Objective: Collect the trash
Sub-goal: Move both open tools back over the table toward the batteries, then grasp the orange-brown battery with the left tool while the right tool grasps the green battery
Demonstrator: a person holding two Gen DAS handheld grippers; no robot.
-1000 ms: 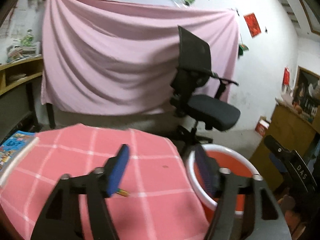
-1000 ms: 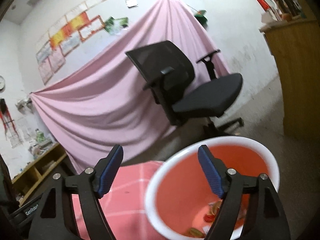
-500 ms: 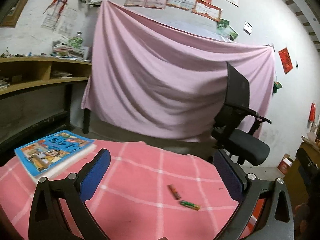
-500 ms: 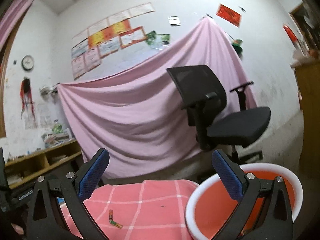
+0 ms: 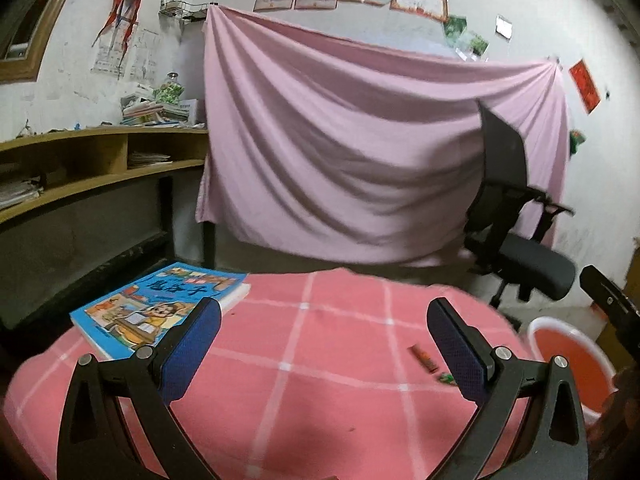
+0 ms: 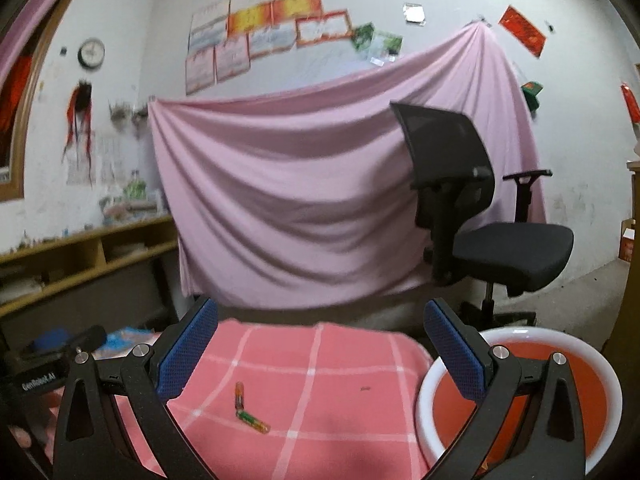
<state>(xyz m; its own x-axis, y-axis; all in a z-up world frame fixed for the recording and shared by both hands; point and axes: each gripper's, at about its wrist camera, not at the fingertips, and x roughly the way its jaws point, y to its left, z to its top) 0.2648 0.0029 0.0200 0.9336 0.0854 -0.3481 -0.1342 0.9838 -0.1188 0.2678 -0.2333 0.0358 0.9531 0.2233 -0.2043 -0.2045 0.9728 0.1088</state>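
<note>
Both my grippers have swung off the bin and back toward the table in the last sec. A sec ago my right gripper (image 6: pixel 320 354) hung right over the bin w/ wrappers showing at the bottom; now it faces the pink checked tablecloth (image 6: pixel 340 364), jaws spread wide, nothing between them. Left gripper (image 5: pixel 324 354) same: a sec ago its jaws were narrower, now they're wide apart and empty, looking across the table.

I read that as one drop-off done and me lining up for the next pick.

What's left, as far as I can see: two small pieces of trash on the cloth, an orange wrapper (image 6: pixel 239 394) and a green wrapper (image 6: pixel 253 421), ends touching or nearly so. In the left view they sit just beside the right finger, toward the table's bin-side edge. The book (image 5: pixel 160 312) at the far left corner isn't trash, I'd leave it.

Bin (image 6: pixel 600 364): white rim, red inside, standing just off the table's right edge. Its bottom is hidden behind my right finger now, so can't see contents atm.
</note>
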